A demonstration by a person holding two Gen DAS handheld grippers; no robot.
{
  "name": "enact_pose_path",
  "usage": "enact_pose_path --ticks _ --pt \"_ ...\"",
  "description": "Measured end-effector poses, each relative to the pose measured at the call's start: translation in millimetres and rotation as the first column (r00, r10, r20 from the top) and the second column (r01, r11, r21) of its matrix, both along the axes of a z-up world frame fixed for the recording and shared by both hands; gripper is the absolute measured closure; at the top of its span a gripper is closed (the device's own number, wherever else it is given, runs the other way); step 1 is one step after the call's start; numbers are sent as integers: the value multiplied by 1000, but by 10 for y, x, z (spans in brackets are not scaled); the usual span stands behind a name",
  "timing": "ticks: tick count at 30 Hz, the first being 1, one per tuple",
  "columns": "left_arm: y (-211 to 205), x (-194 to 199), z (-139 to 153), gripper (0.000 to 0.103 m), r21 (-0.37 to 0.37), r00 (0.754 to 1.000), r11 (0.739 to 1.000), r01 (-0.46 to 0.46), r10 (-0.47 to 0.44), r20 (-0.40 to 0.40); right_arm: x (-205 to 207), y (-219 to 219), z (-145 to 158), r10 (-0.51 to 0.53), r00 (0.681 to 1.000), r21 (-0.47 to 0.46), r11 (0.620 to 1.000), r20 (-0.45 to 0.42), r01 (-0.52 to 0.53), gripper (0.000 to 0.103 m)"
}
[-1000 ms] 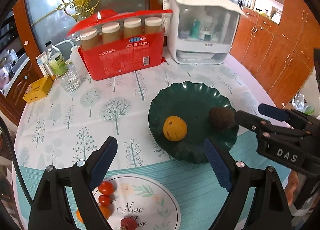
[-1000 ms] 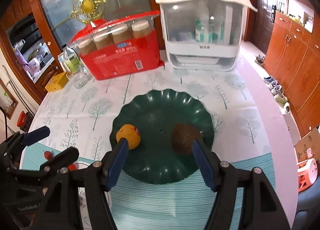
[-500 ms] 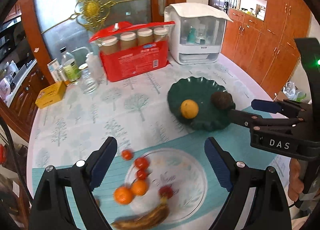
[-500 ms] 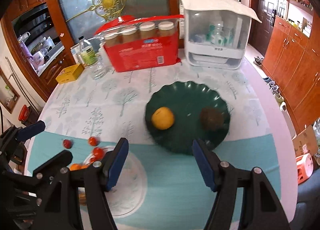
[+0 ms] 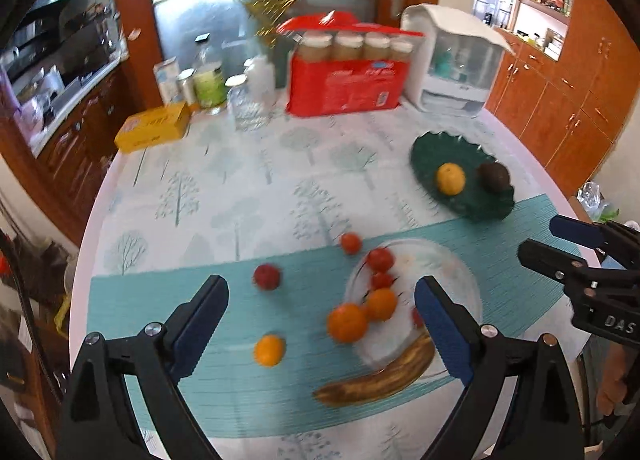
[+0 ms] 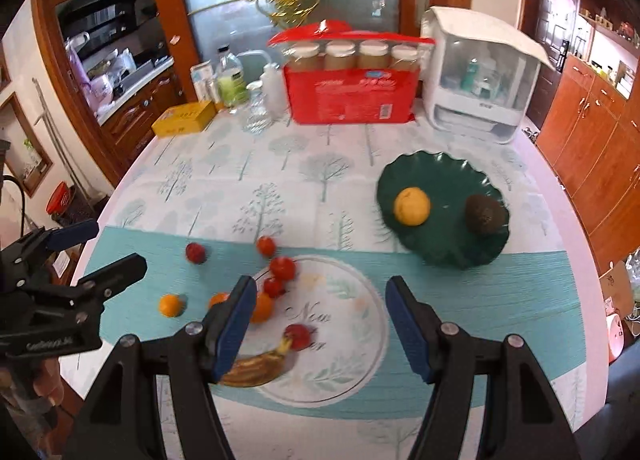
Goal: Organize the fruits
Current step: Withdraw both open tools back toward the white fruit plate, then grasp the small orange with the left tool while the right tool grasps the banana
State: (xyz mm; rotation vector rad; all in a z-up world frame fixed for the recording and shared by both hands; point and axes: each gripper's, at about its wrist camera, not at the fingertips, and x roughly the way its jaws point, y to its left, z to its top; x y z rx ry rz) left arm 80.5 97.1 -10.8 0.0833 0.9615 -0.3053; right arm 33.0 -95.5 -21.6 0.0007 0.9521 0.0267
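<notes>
Risk: loose round fruit [image 5: 269, 349] on cloth may roll if nudged. Left gripper [image 5: 321, 334] opening, empty; right gripper [image 6: 320, 322] parted, holds nothing.

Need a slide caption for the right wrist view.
Open right gripper above the white plate of loose fruit; green plate holds an orange and avocado.

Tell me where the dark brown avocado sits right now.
The dark brown avocado lies on the right side of the scalloped green plate, beside the yellow-orange citrus fruit, in both wrist views.
</notes>
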Motion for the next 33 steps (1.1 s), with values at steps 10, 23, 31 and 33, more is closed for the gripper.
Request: enact_pose_path --ticks 10,23,31,33 --pt "337 152 -647 9 46 991 999 10 -4 -131 28 296 -717 -18 973 79 996 -228 37 36" --pt "526 291 -1369 11 33 957 999 25 -15 -290 11 246 -1580 -155 869 200 940 -470 276 36" --pt "424 366 -1514 31 19 948 999 48 -39 -316 46 277 -1671 -152 862 284 904 -483 319 42" --pt "414 387 -1543 37 18 945 999 50 -42 -326 81 274 -1686 -168 857 282 898 -486 337 44"
